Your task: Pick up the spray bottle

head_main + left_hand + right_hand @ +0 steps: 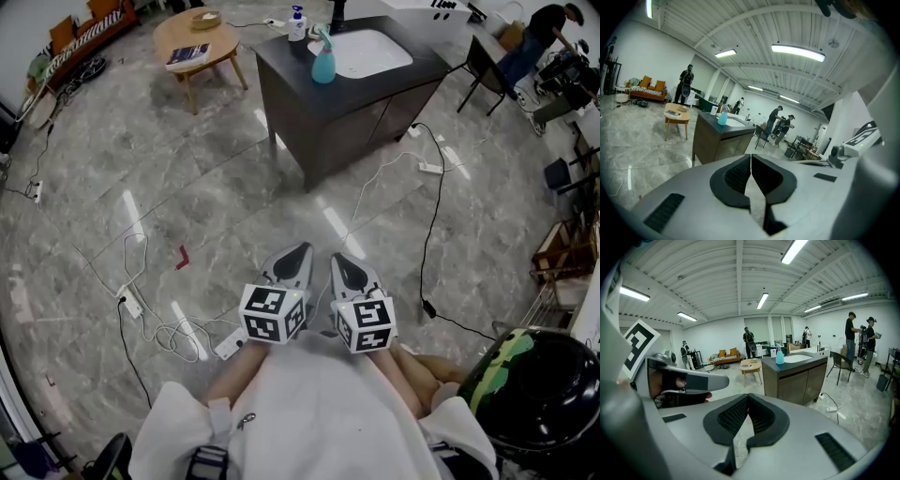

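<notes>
The spray bottle (323, 58) is teal and stands on the dark sink cabinet (356, 98), next to the white basin, far ahead of both grippers. My left gripper (301, 249) and right gripper (340, 260) are held side by side low over the floor, both shut and empty, pointing toward the cabinet. In the left gripper view the spray bottle (722, 118) is small on the cabinet, beyond the shut left gripper (751, 157). The right gripper view shows the spray bottle (779, 356) beyond the shut right gripper (748, 397).
A white pump bottle (297, 23) stands behind the spray bottle. A round wooden table (192, 37) with a book is left of the cabinet. Cables and power strips (230, 344) lie on the marble floor. A chair (487, 66) and a person (544, 33) are at far right.
</notes>
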Motion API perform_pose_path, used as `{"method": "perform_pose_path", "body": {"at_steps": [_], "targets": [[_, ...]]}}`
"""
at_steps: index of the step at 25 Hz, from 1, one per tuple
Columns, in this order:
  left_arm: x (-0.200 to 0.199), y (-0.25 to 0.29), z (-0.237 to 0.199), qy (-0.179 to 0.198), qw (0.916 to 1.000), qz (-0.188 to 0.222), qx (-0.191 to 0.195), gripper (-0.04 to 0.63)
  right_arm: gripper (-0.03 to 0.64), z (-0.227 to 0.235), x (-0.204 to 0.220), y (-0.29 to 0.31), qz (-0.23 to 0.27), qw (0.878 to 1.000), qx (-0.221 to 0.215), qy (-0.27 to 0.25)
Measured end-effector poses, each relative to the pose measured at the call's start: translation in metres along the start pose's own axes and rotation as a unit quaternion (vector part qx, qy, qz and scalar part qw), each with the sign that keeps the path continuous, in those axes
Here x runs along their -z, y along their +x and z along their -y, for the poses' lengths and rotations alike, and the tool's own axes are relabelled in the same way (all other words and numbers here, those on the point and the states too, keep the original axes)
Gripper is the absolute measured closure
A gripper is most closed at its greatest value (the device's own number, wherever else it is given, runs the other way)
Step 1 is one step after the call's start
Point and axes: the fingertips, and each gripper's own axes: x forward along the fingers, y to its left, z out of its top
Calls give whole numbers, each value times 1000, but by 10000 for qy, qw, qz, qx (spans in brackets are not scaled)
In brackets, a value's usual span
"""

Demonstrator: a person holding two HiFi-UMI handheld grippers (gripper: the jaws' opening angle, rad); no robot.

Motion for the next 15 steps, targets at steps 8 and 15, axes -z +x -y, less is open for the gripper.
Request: {"method": "perform_pose_path", "body": {"at_steps": [8, 15], "targets": [[-20, 10, -20, 134, 9998, -36, 174, 566, 591, 4, -17, 22, 76, 9995, 275, 138], [-29, 17, -33, 200, 9997, -38, 159, 566, 591, 11, -24, 36, 47, 9986, 485, 183]]}}
